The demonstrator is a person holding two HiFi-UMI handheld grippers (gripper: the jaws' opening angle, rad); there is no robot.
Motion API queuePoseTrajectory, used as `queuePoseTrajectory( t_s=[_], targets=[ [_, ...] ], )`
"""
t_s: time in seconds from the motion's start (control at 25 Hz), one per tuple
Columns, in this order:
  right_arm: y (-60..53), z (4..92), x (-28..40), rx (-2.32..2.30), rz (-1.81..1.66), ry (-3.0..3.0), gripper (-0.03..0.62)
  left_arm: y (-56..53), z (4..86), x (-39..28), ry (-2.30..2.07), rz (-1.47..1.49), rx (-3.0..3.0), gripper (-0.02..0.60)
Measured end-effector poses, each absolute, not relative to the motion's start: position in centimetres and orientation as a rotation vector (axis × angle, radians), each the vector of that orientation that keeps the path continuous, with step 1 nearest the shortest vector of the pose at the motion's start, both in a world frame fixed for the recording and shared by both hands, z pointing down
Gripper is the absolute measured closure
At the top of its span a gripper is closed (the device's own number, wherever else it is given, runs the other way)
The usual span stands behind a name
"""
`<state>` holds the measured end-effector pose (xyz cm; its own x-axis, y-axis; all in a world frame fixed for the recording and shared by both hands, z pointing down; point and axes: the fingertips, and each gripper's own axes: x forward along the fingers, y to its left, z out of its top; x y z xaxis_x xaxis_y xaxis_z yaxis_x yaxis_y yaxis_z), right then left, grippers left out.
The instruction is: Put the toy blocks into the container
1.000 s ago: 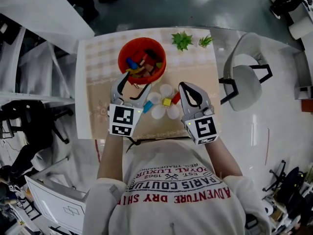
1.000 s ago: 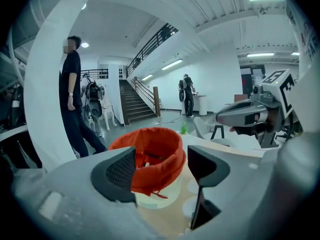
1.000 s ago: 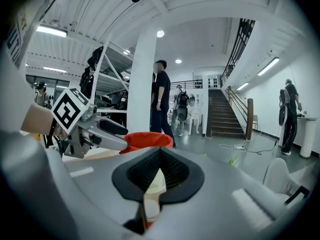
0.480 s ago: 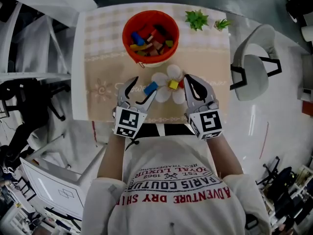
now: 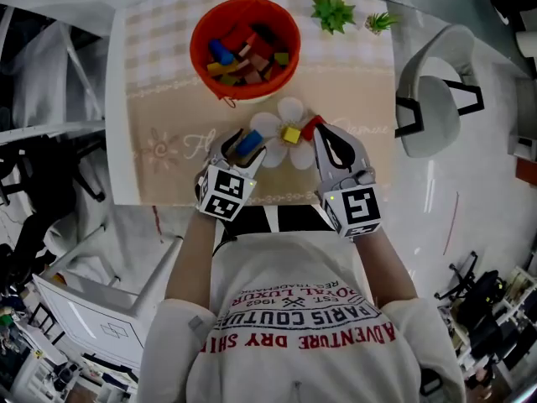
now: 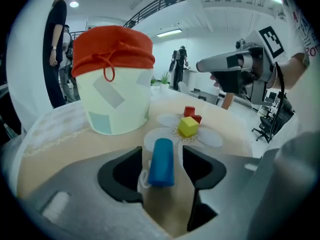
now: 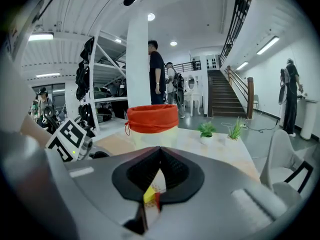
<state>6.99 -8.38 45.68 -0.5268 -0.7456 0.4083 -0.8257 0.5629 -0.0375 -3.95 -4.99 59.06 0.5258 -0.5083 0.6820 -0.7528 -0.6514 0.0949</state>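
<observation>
The blue block [image 6: 161, 163] lies on the tabletop [image 5: 159, 99], just in front of the container [image 5: 196, 50]. It is flanked by the jaws of the left tool [image 6: 162, 151], which have just been closing but are not pressed on it. The right tool [image 7: 160, 148] is clenched on nothing. Between that tool and the container, a yellow block [image 5: 291, 134] and a red block [image 5: 311, 127] are seen on a flower print [image 5: 291, 109]. Two plants [image 5: 333, 12] are set right of the container, and a chair [image 5: 428, 99] farther right.

Lab hall — stairs [image 7: 224, 96], ofc chair [image 5: 432, 112]
</observation>
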Motion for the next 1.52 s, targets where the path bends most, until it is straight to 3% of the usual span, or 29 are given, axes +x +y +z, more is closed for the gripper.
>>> queuePoseTrajectory(
  t_s=[0.16,0.48,1.0,1.52],
  targets=[
    [-8.6,45.7,7.4,1.308,0.323,-2.442,0.592,-4.8,59.9,-4.0,-1.032,0.959,2.383,0.419],
    [-8.5,44.5,7.0,1.334,0.292,-2.454,0.592,-4.9,58.6,-4.0,-0.985,0.945,2.397,0.425],
    [-9.5,39.3,5.4,1.35,0.169,-2.528,0.592,-8.3,43.7,-4.6,-1.207,0.663,2.645,0.423],
    [-12.0,34.3,4.1,1.397,0.016,-2.589,0.592,-14.3,36.0,-6.7,-1.388,0.566,2.749,0.423]
  ],
)
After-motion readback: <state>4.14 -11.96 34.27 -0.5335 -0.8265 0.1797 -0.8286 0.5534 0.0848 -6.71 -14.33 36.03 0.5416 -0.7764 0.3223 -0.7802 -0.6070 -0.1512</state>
